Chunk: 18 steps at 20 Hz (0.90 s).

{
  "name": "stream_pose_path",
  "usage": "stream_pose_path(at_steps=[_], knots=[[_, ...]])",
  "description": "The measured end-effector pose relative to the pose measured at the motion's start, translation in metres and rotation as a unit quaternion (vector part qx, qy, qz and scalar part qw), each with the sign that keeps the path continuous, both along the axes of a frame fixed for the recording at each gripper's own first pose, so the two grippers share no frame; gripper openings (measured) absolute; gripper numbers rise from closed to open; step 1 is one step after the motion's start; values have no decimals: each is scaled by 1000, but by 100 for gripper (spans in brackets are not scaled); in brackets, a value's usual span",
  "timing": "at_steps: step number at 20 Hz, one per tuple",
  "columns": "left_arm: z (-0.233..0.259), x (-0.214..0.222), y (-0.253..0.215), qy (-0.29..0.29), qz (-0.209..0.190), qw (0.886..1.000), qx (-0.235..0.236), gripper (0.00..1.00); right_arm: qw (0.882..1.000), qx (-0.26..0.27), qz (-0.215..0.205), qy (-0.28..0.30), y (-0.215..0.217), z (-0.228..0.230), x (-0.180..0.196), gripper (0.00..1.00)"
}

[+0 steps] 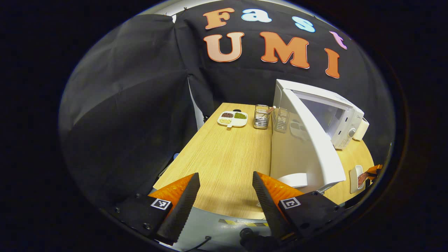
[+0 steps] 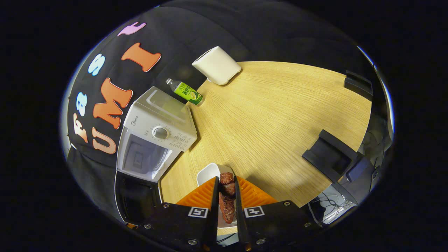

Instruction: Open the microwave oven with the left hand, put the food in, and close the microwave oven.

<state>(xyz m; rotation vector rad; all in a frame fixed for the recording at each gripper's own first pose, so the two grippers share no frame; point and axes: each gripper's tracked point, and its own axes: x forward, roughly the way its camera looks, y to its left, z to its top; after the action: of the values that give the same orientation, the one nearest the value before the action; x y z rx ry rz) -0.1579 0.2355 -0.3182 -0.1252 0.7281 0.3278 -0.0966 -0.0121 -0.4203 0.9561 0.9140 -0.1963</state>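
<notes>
Right gripper view: jaws clamp meat (image 2: 226, 196); left gripper (image 1: 225, 194) gapes by microwave door (image 1: 308, 147).

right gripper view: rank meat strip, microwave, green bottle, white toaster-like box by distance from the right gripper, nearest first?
1. meat strip: clamped between the right gripper fingers, over a white dish.
2. microwave: ahead to the left, door open.
3. green bottle: lying behind the microwave.
4. white box: at the table's far edge, just beyond the bottle.

recording booth | black cloth wall (image 1: 140, 105) | wood table (image 2: 280, 115) w/ microwave (image 2: 157, 136)
</notes>
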Motion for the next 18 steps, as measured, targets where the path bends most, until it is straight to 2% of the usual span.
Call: stream_pose_path(at_steps=[1, 4, 12, 13, 14, 17, 18], knots=[[1, -1, 3, -2, 5, 1000, -1, 97, 1000, 1, -4, 3, 0, -1, 2, 18], [-1, -2, 7, 2, 17, 1000, 3, 94, 1000, 1, 5, 15, 0, 2, 3, 13], [1, 7, 14, -4, 19, 999, 27, 94, 996, -70, 40, -23, -8, 48, 28, 13], [1, 7, 15, -7, 18, 999, 29, 97, 996, -75, 42, -33, -7, 57, 33, 13], [1, 11, 15, -8, 15, 999, 30, 94, 995, -79, 45, -41, -5, 65, 37, 13], [0, 15, 16, -11, 4, 999, 43, 94, 993, -88, 50, -63, 2, 88, 52, 13], [1, 16, 17, -13, 0, 999, 48, 98, 992, -90, 49, -68, 6, 94, 56, 13]])
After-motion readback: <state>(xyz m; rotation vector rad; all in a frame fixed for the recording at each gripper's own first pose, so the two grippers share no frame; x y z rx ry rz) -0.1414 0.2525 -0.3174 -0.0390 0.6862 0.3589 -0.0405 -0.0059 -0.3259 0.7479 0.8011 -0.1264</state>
